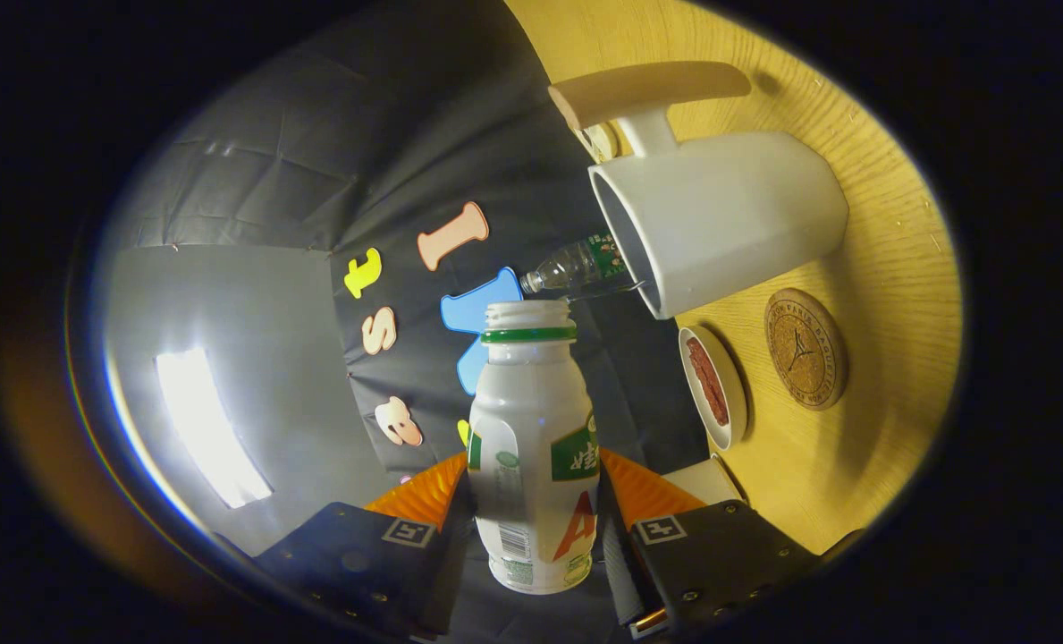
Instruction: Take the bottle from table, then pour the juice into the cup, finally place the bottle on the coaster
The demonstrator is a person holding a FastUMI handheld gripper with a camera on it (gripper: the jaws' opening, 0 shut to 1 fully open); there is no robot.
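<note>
Clamped between the fingers (pixel 535 537) at lower centre, the juice bottle (pixel 533 447) points its open neck up-frame; the white cup (pixel 719 228) lies up and right of that mouth, cork coaster (pixel 805 349) right on the bench (pixel 880 429).

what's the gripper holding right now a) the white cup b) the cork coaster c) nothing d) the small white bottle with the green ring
d, the bottle stands between the two fingers of the gripper, both pressed against its sides, while the cup and coaster lie beyond on the table.
</note>
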